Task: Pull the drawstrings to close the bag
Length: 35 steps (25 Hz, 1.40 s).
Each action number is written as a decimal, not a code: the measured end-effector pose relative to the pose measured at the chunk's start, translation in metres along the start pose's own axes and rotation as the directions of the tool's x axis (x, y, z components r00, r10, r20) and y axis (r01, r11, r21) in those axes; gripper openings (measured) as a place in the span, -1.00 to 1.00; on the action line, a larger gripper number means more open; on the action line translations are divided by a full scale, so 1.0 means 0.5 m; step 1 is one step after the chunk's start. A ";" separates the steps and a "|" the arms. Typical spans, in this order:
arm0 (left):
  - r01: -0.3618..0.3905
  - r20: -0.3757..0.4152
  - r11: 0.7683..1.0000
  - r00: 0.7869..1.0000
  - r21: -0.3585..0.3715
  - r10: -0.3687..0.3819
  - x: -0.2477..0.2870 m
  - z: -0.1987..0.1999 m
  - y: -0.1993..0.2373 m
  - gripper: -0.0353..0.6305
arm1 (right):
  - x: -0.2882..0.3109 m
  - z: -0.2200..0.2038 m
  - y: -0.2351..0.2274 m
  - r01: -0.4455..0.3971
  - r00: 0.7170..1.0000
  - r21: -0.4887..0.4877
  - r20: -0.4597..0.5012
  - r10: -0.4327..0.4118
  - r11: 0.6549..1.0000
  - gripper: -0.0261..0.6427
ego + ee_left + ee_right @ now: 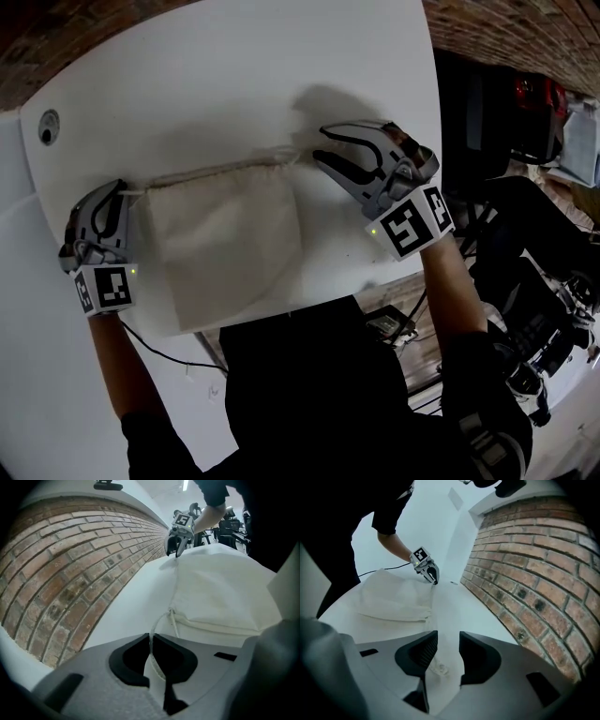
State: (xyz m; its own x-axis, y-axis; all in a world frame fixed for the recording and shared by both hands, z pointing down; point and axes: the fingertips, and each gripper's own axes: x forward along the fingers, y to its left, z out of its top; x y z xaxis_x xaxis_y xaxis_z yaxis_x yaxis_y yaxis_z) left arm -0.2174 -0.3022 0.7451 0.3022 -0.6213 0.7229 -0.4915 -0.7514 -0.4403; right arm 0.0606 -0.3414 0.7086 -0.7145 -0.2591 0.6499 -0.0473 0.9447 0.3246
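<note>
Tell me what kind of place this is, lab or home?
Probably a lab or office workroom: a plain white table beside a bare brick wall, with dark chairs or gear crowded beyond it. A cloth bag lies on the table.

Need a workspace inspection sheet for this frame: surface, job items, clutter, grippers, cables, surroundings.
Surface: white table, round port at its far-left corner.
Job's things: cloth drawstring bag lying flat.
Clutter: nothing seen.
Grippers: left gripper jaws shut on the drawstring loop; right gripper jaws apart, knotted drawstring end between them, ungripped.
Cables: black cable on the table by the left forearm.
Surroundings: brick wall behind the table; dark gear at right, unclear.
</note>
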 end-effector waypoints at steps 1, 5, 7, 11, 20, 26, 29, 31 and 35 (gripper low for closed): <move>0.000 0.002 1.000 1.000 0.001 0.000 0.001 0.001 -0.001 -0.80 | 0.005 -0.001 0.003 -0.018 1.000 -0.010 -0.008 0.018 1.000 -0.50; -0.008 0.007 1.000 1.000 -0.005 0.008 0.001 0.000 0.002 -0.81 | 0.020 -0.010 0.009 -0.062 0.998 -0.028 -0.033 0.061 0.998 -0.42; -0.011 0.006 1.000 1.000 -0.005 0.011 0.001 -0.003 0.004 -0.81 | 0.029 -0.014 0.014 -0.076 0.996 -0.036 -0.046 0.074 0.996 -0.38; -0.021 0.018 1.000 1.000 -0.003 0.021 -0.002 0.002 0.011 -0.81 | 0.045 -0.013 0.028 -0.108 0.993 -0.054 -0.062 0.104 0.993 -0.33; -0.022 0.035 1.000 0.999 -0.015 0.023 -0.001 0.008 0.007 -0.81 | 0.067 -0.007 0.037 -0.183 0.981 0.009 -0.062 0.183 0.983 -0.31; -0.024 0.046 1.000 0.999 -0.019 0.025 0.000 0.011 0.009 -0.81 | 0.076 0.000 0.027 -0.159 0.986 0.023 -0.037 0.160 0.987 -0.38; -0.025 0.048 0.999 0.998 -0.023 0.026 0.000 0.013 0.011 -0.81 | 0.082 0.008 0.019 -0.098 0.995 -0.028 -0.032 0.097 0.995 -0.45; -0.028 0.058 0.999 0.998 -0.042 0.031 0.001 0.012 0.010 -0.81 | 0.088 0.011 0.014 -0.057 0.998 -0.034 -0.025 0.057 0.998 -0.49; -0.036 0.077 0.996 0.996 -0.076 0.042 0.001 0.016 0.013 -0.82 | 0.087 0.002 -0.013 0.090 0.995 -0.053 -0.048 -0.093 0.994 -0.60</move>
State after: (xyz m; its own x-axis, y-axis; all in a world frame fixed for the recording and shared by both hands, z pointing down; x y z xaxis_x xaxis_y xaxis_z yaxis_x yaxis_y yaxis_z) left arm -0.2140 -0.3089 0.7383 0.3438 -0.6673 0.6607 -0.5628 -0.7096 -0.4239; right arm 0.0291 -0.3588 0.7340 -0.6730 -0.3551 0.6489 -0.0744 0.9053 0.4182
